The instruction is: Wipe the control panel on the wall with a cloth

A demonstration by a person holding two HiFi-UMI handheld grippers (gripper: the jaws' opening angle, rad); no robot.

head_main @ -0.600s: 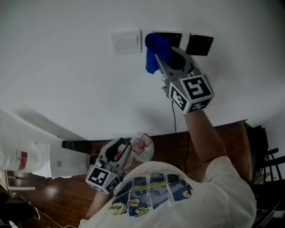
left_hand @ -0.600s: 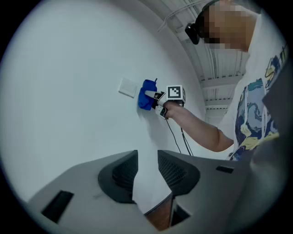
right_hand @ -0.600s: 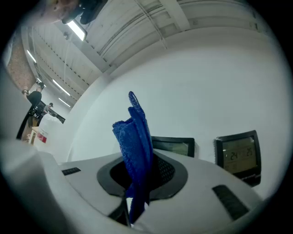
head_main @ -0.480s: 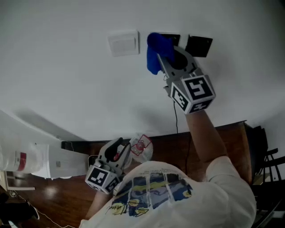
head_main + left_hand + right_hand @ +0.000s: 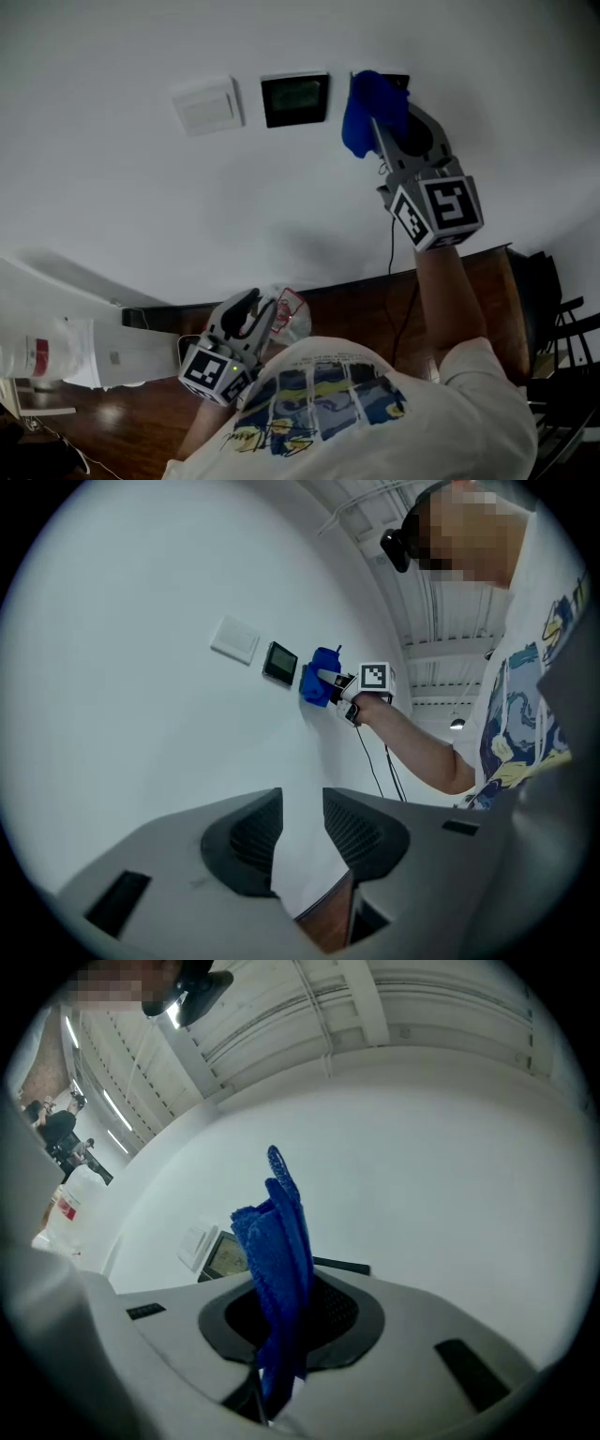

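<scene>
A blue cloth [image 5: 368, 112] is pressed against the white wall over the right-hand black panel [image 5: 397, 82], and my right gripper [image 5: 382, 120] is shut on it. The black control panel with a screen [image 5: 295, 98] sits uncovered just left of the cloth. In the right gripper view the cloth [image 5: 281, 1251] stands up between the jaws, with the screen panel [image 5: 225, 1255] behind it to the left. My left gripper [image 5: 249, 307] hangs low near the person's chest; its jaws stand slightly apart and hold nothing [image 5: 302, 827].
A white switch plate [image 5: 207, 105] is left of the screen panel. A black cable [image 5: 392, 258] runs down the wall below my right gripper. A crumpled clear wrapper [image 5: 291, 314], a white container with a red label [image 5: 42, 352] and dark wooden floor [image 5: 356, 305] lie below.
My right gripper has carried the cloth to the right, off the screen panel and onto the right-hand black panel. The screen panel is now uncovered. The left gripper has barely moved.
</scene>
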